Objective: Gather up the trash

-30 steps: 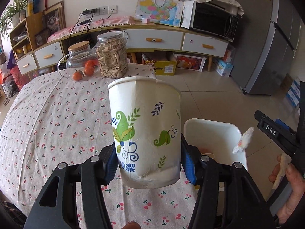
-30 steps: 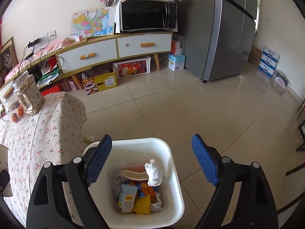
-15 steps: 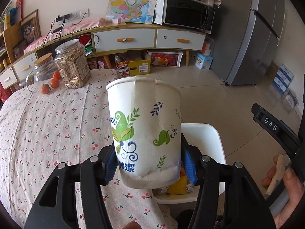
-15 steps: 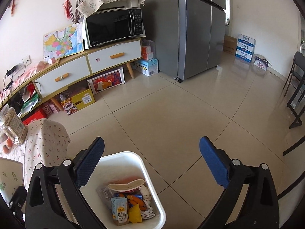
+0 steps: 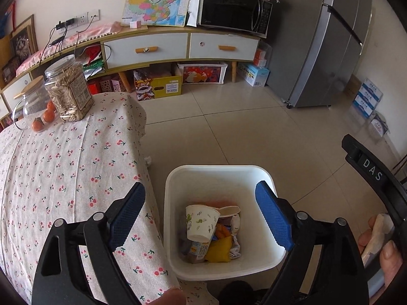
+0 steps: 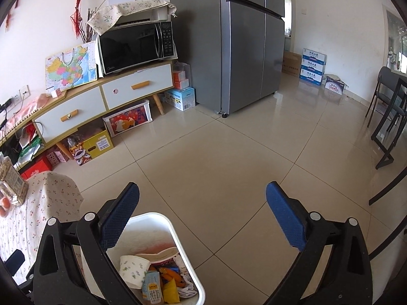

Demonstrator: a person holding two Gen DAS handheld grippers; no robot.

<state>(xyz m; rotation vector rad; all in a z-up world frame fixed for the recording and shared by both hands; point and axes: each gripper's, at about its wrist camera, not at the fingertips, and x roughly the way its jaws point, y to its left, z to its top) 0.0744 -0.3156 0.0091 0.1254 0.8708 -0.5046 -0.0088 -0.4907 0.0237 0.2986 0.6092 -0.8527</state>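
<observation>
Half a second ago the paper cup (image 5: 201, 222) sat clamped in the left hand-held gripper (image 5: 201, 214); now it lies on its side inside the white bin (image 5: 216, 175), on top of the other trash, beside a milk carton (image 6: 151, 289) and a yellow wrapper (image 5: 219, 250). Its jaws have just been opening and stand wide above the bin with nothing between them. Beside the bin's left wall hangs the cherry-print cloth of the tabletop (image 5: 63, 167). At the bin's right, the right hand-held gripper (image 6: 202, 214) is spread wide and empty over the floor, a person's hand (image 5: 381, 249) on its handle.
</observation>
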